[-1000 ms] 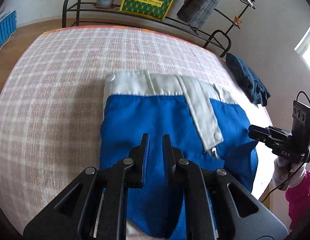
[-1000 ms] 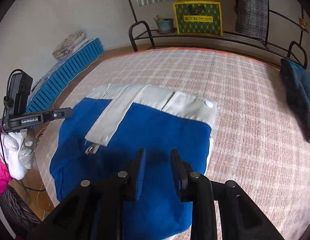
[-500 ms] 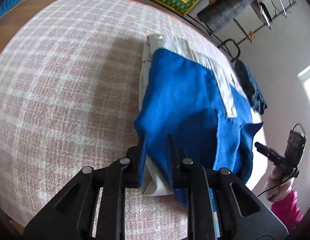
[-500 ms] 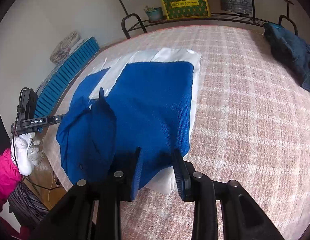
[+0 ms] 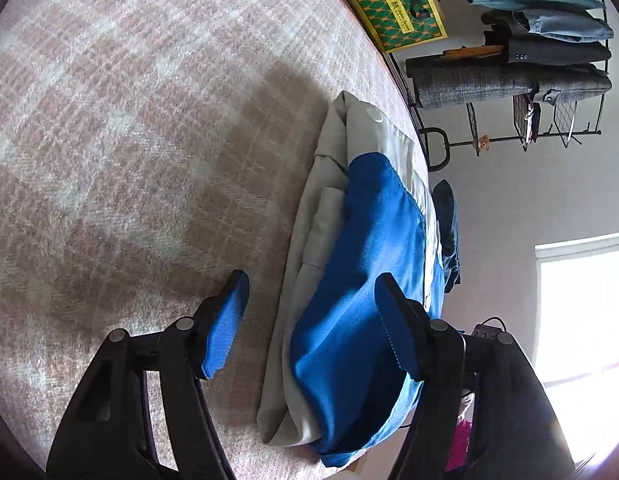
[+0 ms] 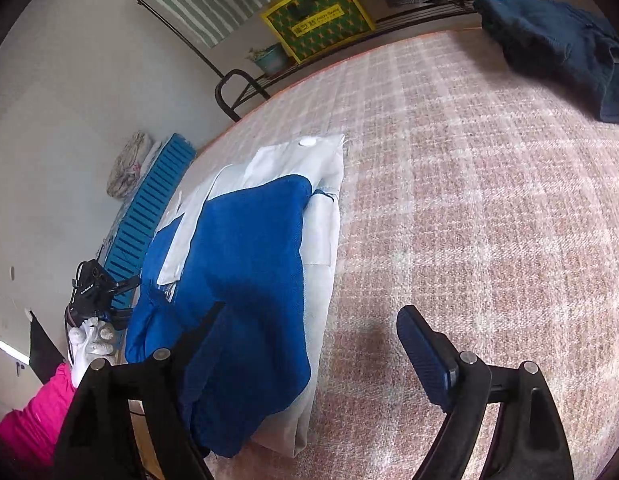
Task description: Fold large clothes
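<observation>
On the bed: a plaid bedspread covered the whole work surface.
Garment: the blue and white garment lay folded into a thick bundle near the edge of the bedspread closest to the grippers, its white collar end with a snap button pointing away.
Other clothing: a dark blue garment sat well apart at the far corner.
Left gripper: the left gripper had just been opening; its jaws stood wide, one finger over bare bedspread, the other over the blue layer, neither pad pressing cloth.
Right gripper: the right gripper had likewise just been opening; its jaws stood apart with the bundle's white edge between them, unclamped.
Step in hand: judged to be the release after a fold, the near end laid over the body of the garment.
Next move: judged to call for drawing both grippers clear without dragging the top layer, then smoothing or taking a fresh hold for a further fold.
</observation>
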The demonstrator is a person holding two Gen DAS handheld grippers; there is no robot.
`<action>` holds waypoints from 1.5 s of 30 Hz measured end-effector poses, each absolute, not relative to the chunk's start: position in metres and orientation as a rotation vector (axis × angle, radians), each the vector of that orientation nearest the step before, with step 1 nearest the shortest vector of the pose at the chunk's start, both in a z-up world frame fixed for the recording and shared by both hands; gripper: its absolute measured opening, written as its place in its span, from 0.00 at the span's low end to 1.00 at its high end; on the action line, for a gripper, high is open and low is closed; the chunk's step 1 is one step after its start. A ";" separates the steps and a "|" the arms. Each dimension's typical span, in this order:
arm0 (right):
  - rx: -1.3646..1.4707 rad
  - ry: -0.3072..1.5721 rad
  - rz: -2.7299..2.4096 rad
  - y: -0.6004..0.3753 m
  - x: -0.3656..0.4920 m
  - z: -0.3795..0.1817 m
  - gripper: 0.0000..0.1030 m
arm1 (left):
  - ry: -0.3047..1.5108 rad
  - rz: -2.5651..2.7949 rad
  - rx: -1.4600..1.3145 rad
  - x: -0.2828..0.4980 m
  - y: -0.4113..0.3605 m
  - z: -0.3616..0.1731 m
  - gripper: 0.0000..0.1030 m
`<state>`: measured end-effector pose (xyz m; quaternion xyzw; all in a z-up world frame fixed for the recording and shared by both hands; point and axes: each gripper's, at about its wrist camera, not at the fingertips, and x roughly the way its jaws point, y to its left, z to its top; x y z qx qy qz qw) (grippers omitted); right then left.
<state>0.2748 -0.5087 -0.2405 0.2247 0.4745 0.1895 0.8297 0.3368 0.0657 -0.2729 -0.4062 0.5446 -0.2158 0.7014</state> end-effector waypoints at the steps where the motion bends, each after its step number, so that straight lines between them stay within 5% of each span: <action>1: 0.489 1.018 0.414 -0.508 0.278 -0.245 0.85 | 1.210 -0.492 -0.896 0.340 0.064 -0.272 0.65; 8: 0.548 1.019 0.492 -0.498 0.288 -0.257 0.84 | 1.219 -0.558 -0.888 0.353 0.048 -0.275 0.64; 12: 0.529 1.039 0.521 -0.485 0.296 -0.260 0.70 | 1.215 -0.547 -0.838 0.357 0.038 -0.272 0.55; 20: 0.526 1.018 0.531 -0.453 0.319 -0.263 0.69 | 1.211 -0.527 -0.793 0.373 0.013 -0.265 0.49; 30: 0.266 1.014 0.392 -0.417 0.309 -0.228 0.29 | 1.060 -0.432 -0.398 0.343 -0.036 -0.201 0.26; 45: -0.159 0.921 0.243 -0.348 0.235 -0.145 0.21 | 0.867 -0.517 -0.219 0.251 -0.089 -0.127 0.21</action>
